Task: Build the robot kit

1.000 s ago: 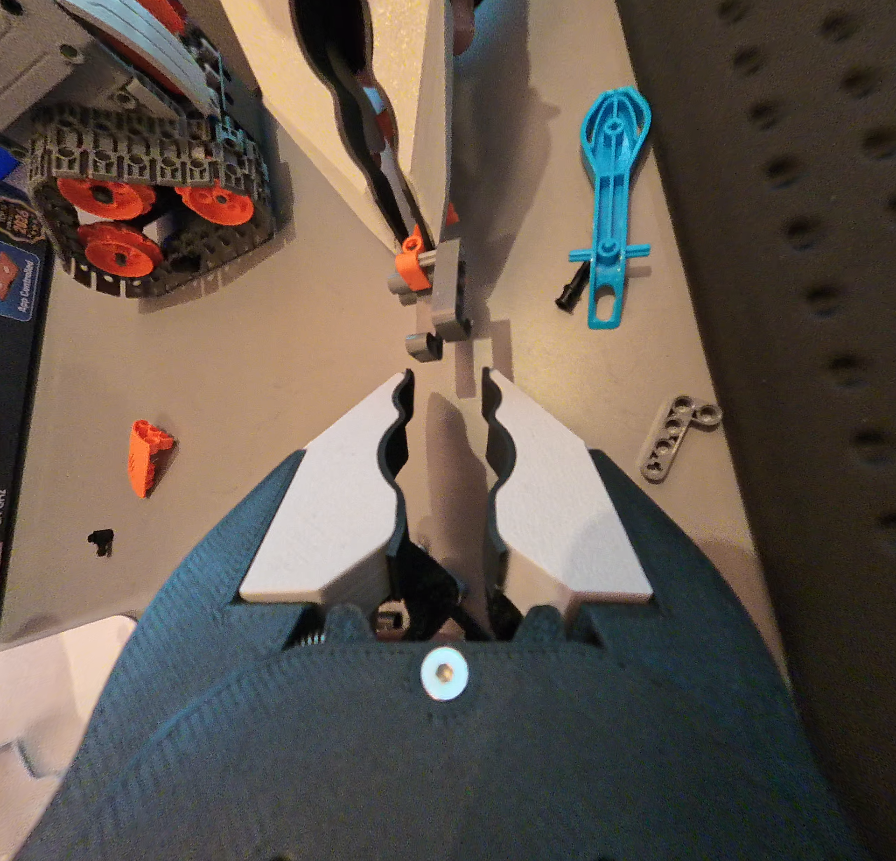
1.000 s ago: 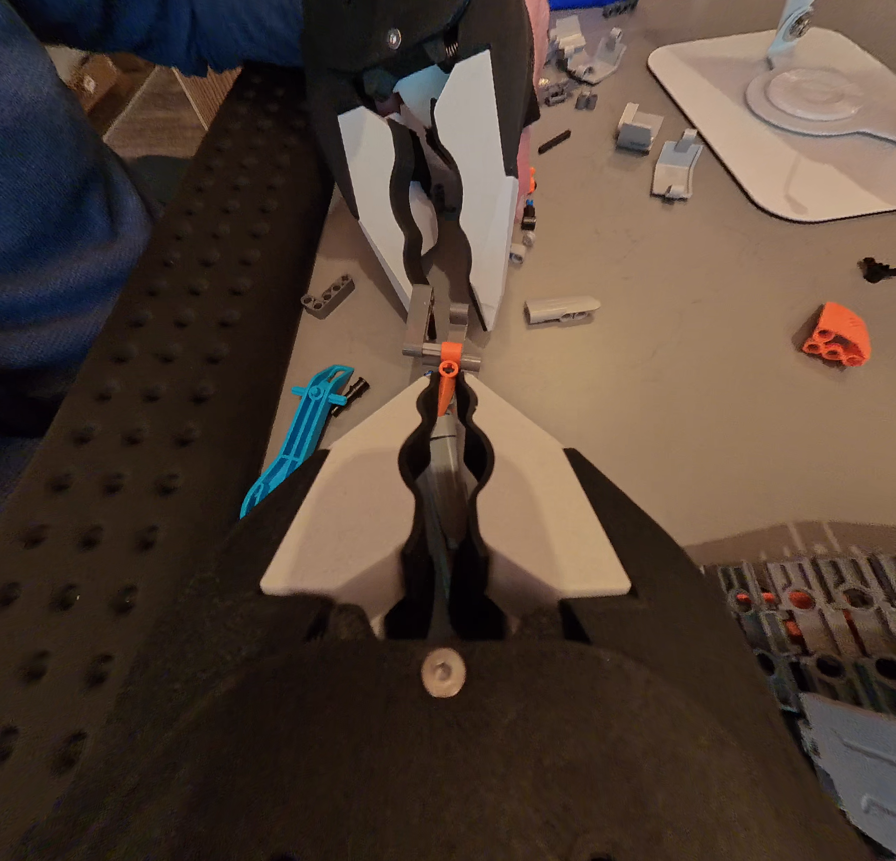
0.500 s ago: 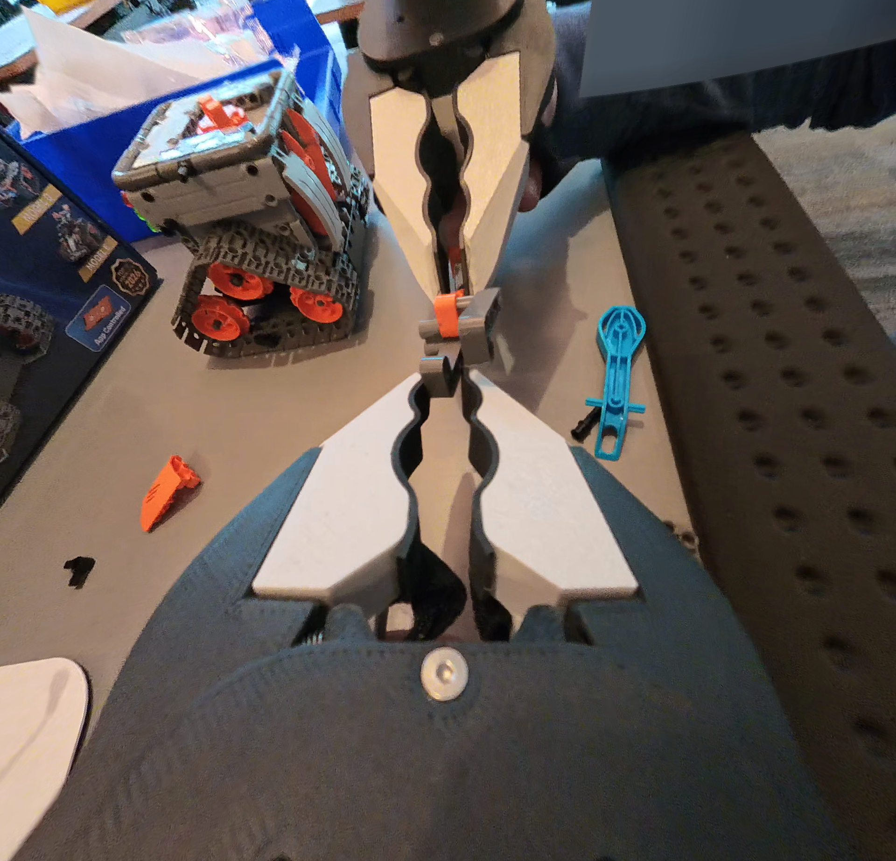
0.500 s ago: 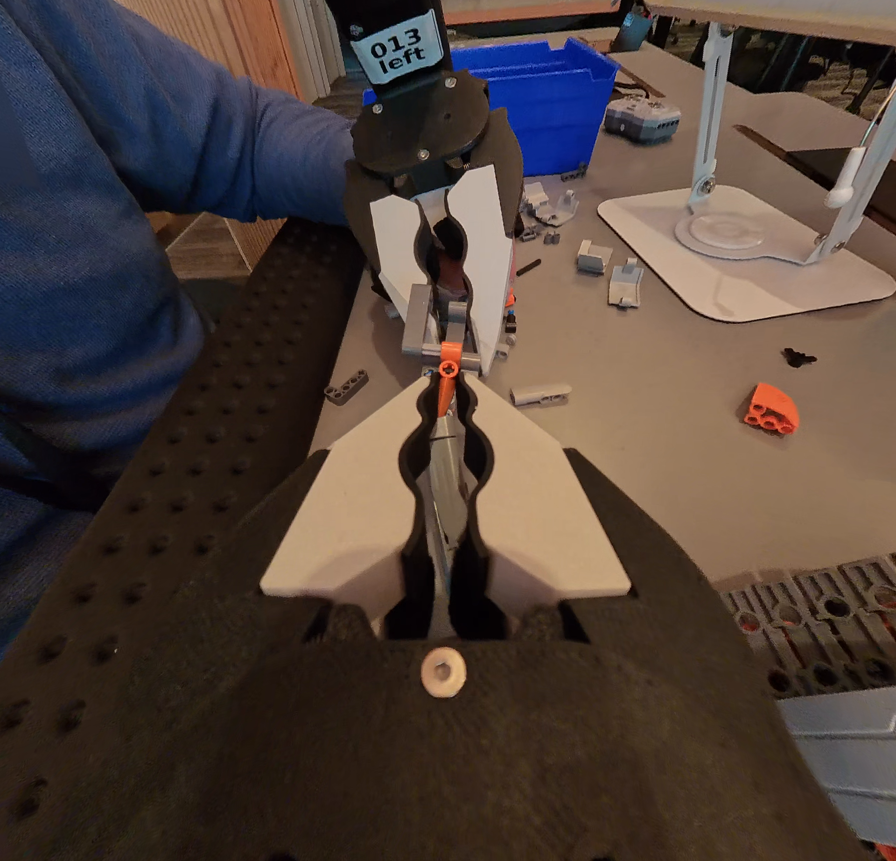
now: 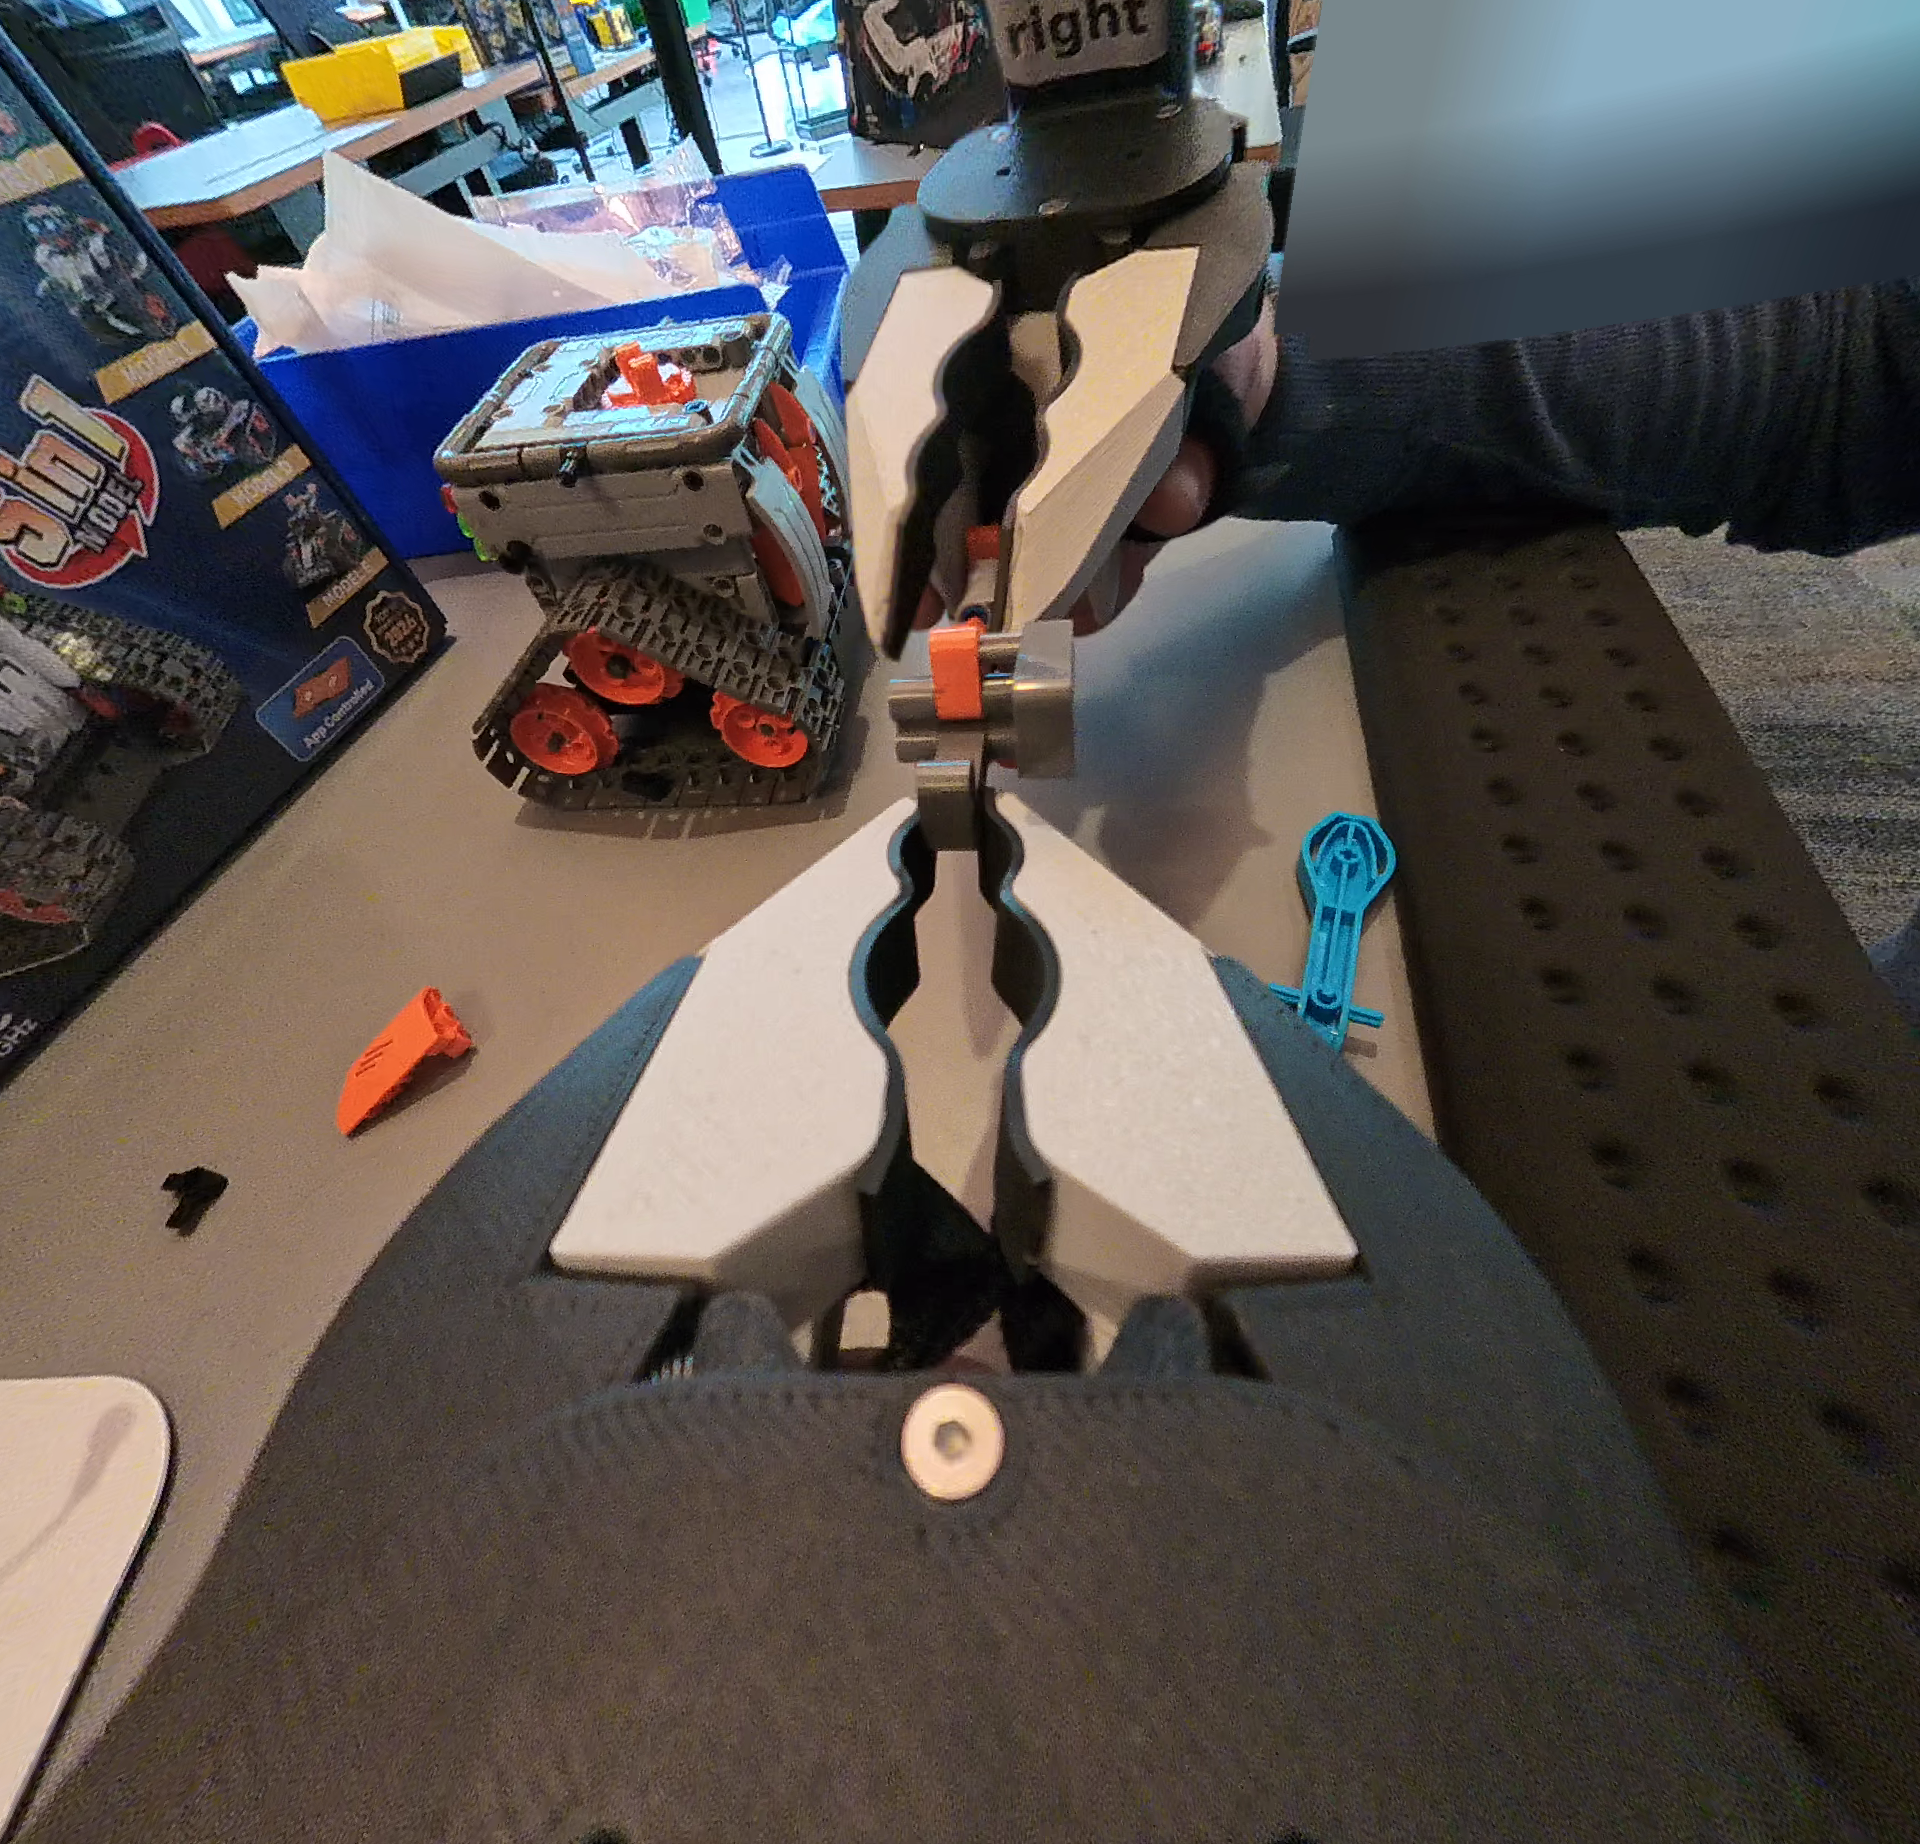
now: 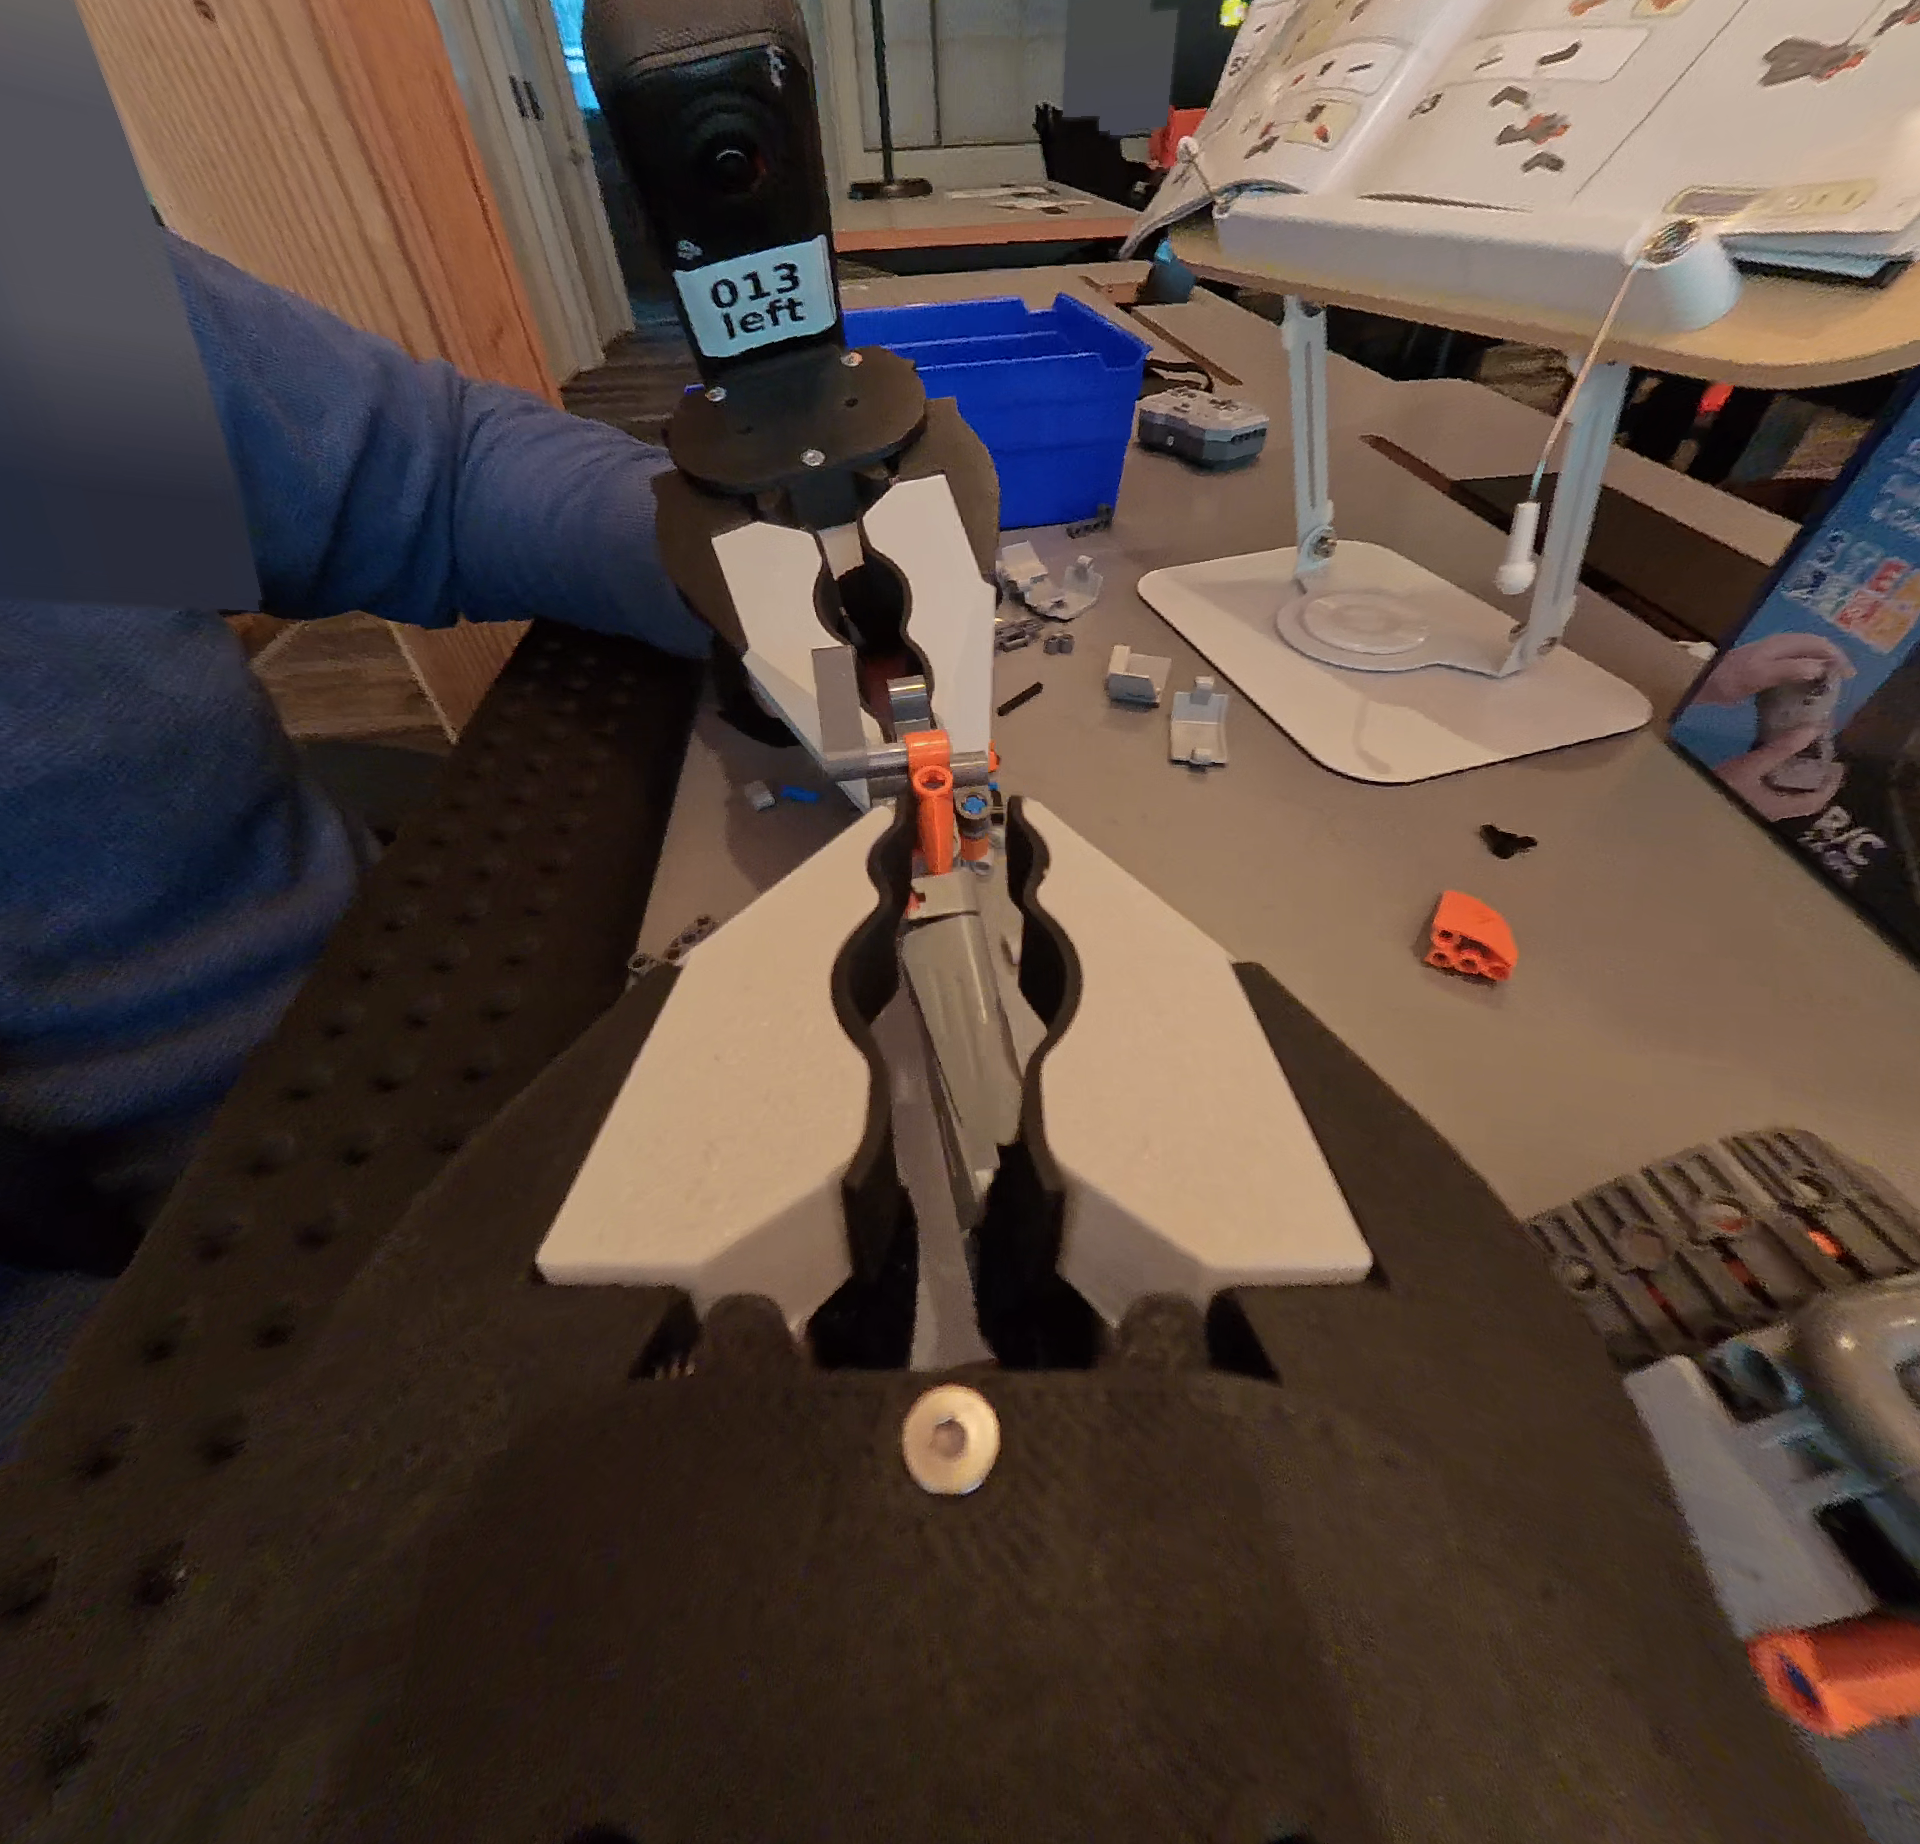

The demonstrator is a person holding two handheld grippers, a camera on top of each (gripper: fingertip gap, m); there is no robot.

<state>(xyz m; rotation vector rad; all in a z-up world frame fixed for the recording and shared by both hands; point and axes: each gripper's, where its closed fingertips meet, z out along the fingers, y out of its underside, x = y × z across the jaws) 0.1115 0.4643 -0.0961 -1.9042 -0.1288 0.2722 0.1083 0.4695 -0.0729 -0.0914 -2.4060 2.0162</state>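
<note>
My left gripper (image 5: 954, 826) is shut on the grey end piece (image 5: 948, 792) of a small grey-and-orange brick assembly (image 5: 971, 688), held above the grey table (image 5: 540, 921). My right gripper (image 6: 953, 815) faces it tip to tip. Its fingers stand slightly apart around the assembly's long grey part (image 6: 961, 1005), which lies tilted between them. The orange connector (image 6: 928, 797) on a grey axle sits just past the right fingertips. In the right wrist view the left gripper (image 6: 883, 714) holds the grey frame end. In the left wrist view the right gripper (image 5: 951, 625) hangs from above.
A tracked model (image 5: 665, 589), blue bin (image 5: 416, 402) and printed box (image 5: 156, 568) stand left. An orange piece (image 5: 400, 1056), black bit (image 5: 192, 1194) and teal tool (image 5: 1340, 911) lie on the table. A black perforated mat (image 5: 1662, 963) runs alongside. A booklet stand (image 6: 1403, 651) and loose grey parts (image 6: 1164, 698) lie beyond. Left and right tips are no more than a few centimetres apart.
Both grippers rose and tilted from looking down at the table to level. My left gripper closed on the grey end piece. My right gripper's fingers parted a little and the grey part tilted.
</note>
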